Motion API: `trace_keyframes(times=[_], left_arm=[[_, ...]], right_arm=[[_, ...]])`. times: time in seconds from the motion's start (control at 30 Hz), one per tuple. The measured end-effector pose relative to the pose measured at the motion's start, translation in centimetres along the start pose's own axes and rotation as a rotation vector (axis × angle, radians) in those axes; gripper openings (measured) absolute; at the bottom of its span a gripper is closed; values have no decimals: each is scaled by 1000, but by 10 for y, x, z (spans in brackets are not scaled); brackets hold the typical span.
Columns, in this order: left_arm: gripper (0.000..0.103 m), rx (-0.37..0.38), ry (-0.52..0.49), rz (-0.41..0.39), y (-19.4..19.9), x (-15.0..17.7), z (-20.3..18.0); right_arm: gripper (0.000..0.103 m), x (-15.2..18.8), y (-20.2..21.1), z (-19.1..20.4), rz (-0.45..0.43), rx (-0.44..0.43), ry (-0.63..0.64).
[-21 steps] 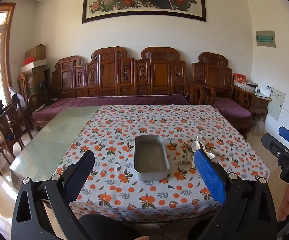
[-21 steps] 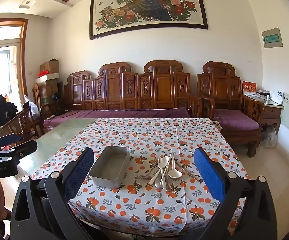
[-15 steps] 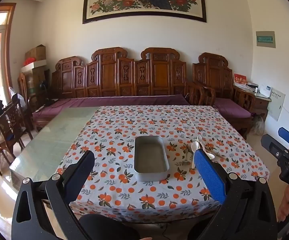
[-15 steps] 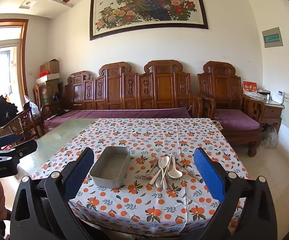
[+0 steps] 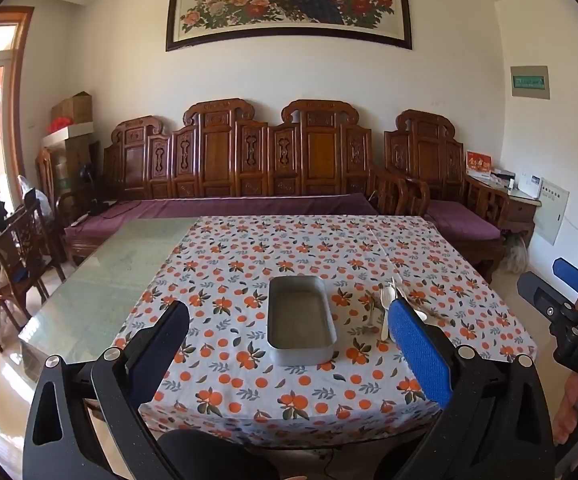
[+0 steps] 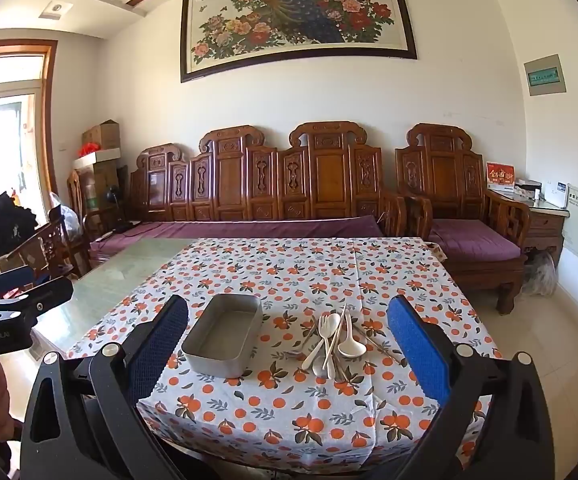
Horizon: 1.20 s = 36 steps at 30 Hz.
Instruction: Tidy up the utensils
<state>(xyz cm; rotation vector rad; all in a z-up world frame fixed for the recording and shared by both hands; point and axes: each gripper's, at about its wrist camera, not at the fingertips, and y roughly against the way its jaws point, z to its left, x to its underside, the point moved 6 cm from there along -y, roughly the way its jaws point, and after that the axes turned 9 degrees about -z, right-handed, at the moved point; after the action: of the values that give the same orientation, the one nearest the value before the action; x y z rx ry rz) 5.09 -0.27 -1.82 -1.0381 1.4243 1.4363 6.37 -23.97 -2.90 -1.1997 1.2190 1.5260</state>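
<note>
Heaped utensils (image 6: 335, 342) ahead of the right tongs (image 6: 287, 342), lying between their spread pads and slightly toward the right-hand one: white spoons, a white fork, pale chopsticks and thin metal handles crossed over each other; just left of the heap, a bare metal tray (image 6: 225, 338), apart from it, resting on the orange-print cloth of the desk (image 6: 329, 408); from the left tongs (image 5: 289, 344), the same tray (image 5: 301, 320) dead ahead between the pads, the heap (image 5: 385, 312) half hidden behind the right-hand blue pad.

Both tongs released, spread wide, grasping nothing, held back off the near desk edge and tilted gently downward.

Probably the very start: nothing in the tray yet. Best to pick one piece from the top of the heap rather than the tangle; the white ladle-shaped spoon on the right looks freest. Worth closing across a handle, not a bowl, and lifting straight up to avoid dragging the crossed chopsticks. Sensible to bring the left tongs nearer the tray wall, ready to steady it; light tin likely to skid on cloth.
</note>
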Motion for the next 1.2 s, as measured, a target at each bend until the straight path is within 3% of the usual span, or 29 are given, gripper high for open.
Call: trace_keyframes(times=[1.2], left_arm=[[96,-1,0,-13,7,-4,0]], right_arm=[[100,-2,0,-1,-3,0,-3]])
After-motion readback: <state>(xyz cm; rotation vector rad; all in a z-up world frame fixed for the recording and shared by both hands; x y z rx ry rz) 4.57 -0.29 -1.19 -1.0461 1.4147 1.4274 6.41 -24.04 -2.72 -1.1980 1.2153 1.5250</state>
